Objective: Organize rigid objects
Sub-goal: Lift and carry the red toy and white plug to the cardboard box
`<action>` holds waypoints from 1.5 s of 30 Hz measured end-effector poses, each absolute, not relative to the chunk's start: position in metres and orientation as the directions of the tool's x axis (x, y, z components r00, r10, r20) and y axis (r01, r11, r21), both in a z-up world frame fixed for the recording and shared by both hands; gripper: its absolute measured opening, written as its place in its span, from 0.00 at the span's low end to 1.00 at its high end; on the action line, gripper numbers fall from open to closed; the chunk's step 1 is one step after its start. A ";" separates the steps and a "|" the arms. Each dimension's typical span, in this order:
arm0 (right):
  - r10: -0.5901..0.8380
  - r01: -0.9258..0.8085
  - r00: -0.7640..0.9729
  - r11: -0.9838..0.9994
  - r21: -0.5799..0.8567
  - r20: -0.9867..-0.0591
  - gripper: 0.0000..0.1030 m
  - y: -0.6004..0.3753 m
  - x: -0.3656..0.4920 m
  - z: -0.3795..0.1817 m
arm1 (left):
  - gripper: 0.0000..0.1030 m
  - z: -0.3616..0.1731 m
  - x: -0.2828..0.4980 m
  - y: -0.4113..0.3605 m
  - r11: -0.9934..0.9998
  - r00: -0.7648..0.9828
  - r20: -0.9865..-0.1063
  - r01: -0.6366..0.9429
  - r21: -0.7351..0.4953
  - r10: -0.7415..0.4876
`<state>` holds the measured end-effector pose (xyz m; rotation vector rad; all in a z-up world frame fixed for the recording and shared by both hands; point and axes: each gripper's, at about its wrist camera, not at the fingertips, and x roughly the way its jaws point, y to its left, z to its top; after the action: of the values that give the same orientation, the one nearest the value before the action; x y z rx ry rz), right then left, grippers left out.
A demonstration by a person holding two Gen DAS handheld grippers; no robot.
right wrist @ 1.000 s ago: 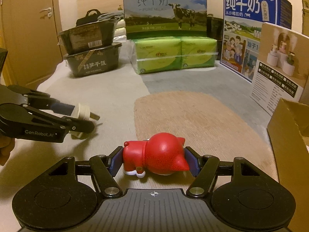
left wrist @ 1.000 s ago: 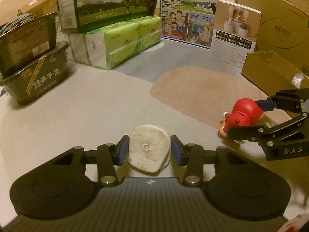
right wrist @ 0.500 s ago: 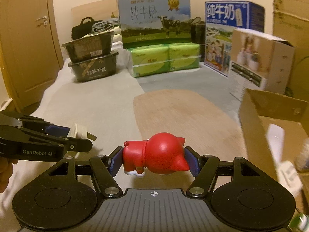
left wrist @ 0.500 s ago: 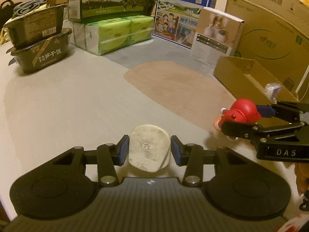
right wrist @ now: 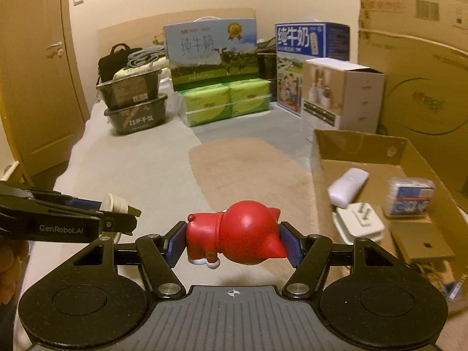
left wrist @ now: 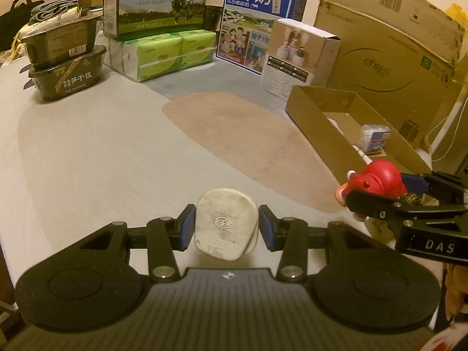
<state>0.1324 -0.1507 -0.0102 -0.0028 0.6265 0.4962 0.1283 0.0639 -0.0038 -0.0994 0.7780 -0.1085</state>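
Up close, the left gripper was closed on a grubby white plug, its blue pads pressed against the plug's two sides and the metal prongs pointing forward, as the right wrist view showed. Both were held above the pale bedspread, clear of it. Just to the right, the right gripper was clamped on a red cat toy, which lay sideways between the pads with its white feet toward the left pad and its pointed ears toward the right. The toy hung near the corner of an open cardboard box that sat at the right of the bed. Inside the box lay a white rounded case, a white adapter with its prongs up, and a small clear tub with a blue label. A brown oval patch marked the cloth between the grippers and the far clutter, where green tissue packs, two milk cartons and stacked black bowls stood against the wall.
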 end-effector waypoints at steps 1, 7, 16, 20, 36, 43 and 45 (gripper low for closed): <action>0.443 -0.442 0.699 0.885 0.149 -0.561 0.65 -0.155 0.128 -0.008 | 0.41 -0.003 0.125 0.061 0.990 0.706 -0.695 0.061 -0.128 -0.134; 0.432 -0.422 0.711 0.893 0.154 -0.555 0.65 -0.177 0.107 -0.003 | 0.41 0.002 0.110 0.041 0.989 0.703 -0.697 0.060 -0.138 -0.140; 0.403 -0.379 0.725 0.910 0.165 -0.558 0.65 -0.208 0.088 0.000 | 0.41 0.008 0.095 0.016 0.987 0.704 -0.692 0.086 -0.136 -0.157; 0.388 -0.358 0.733 0.918 0.168 -0.559 0.65 -0.221 0.083 0.000 | 0.41 0.011 0.090 0.002 0.985 0.704 -0.689 0.112 -0.133 -0.173; 0.269 -0.229 0.776 0.963 0.144 -0.570 0.65 -0.283 0.077 0.002 | 0.40 0.021 0.095 -0.053 0.965 0.689 -0.678 0.224 -0.134 -0.255; 0.239 -0.191 0.784 0.971 0.143 -0.573 0.65 -0.304 0.080 0.002 | 0.41 0.025 0.101 -0.075 0.955 0.682 -0.675 0.265 -0.130 -0.281; 0.235 -0.186 0.784 0.972 0.144 -0.574 0.65 -0.308 0.080 0.002 | 0.41 0.026 0.102 -0.080 0.953 0.680 -0.674 0.275 -0.131 -0.289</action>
<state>0.0804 -0.3078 0.0020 0.0813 0.6298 0.2275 0.1020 -0.0802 0.0256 -0.0191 0.7605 -0.3165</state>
